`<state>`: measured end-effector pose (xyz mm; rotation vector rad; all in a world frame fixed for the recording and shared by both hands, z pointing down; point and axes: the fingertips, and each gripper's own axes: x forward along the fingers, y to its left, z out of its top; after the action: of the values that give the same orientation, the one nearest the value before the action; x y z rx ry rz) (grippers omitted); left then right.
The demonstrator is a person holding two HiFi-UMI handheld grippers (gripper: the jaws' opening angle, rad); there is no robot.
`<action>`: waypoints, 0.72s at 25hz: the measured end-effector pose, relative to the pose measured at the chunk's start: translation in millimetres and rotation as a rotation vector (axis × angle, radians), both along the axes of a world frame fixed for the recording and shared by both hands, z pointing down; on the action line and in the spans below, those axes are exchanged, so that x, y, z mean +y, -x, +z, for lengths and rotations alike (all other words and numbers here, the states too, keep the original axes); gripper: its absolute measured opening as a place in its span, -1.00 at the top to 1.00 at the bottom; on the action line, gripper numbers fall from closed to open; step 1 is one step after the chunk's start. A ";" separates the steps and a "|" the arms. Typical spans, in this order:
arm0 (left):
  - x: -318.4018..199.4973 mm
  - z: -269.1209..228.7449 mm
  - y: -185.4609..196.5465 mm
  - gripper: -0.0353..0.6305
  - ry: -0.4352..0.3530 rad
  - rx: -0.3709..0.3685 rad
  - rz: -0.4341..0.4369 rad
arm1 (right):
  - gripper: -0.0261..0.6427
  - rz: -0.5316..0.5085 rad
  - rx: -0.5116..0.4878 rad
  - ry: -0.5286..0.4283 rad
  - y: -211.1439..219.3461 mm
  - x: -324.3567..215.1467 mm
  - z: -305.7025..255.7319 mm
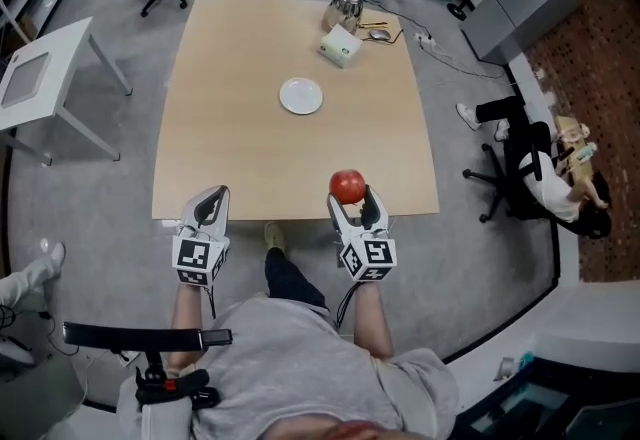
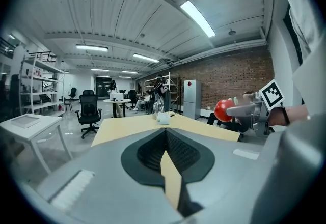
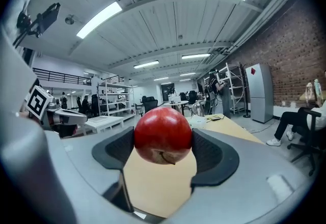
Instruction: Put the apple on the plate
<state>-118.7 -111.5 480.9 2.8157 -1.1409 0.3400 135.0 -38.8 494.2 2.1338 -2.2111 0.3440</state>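
The right gripper (image 1: 352, 200) clamps the apple (image 1: 347, 185). The plate (image 1: 301, 95) lies beyond the apple, slightly to its left. The left gripper (image 1: 208, 204) is closed and empty.

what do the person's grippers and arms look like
The left gripper and right gripper match: pale grey moulded bodies, jaws lined with black ribbed pads, each carrying a white cube printed with black square markers. A thin dark cord trails behind each. The person wears a grey short-sleeved shirt.
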 end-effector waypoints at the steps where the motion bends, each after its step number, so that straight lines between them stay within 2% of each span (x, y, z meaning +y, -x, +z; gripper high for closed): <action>1: -5.7 1.0 -1.4 0.83 0.003 -0.001 -0.005 | -0.16 -0.003 0.002 0.003 -2.5 -6.9 1.9; 9: -40.5 15.7 -9.8 0.83 0.050 -0.018 -0.037 | -0.16 -0.026 0.023 0.043 -16.1 -49.6 18.7; 18: -74.2 43.0 -22.1 0.83 0.106 -0.032 -0.049 | -0.16 -0.034 0.001 0.081 -34.4 -98.2 45.7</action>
<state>-96.5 -185.7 523.9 2.6960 -1.1598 0.4303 169.4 -137.0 539.9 2.0526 -2.1904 0.4225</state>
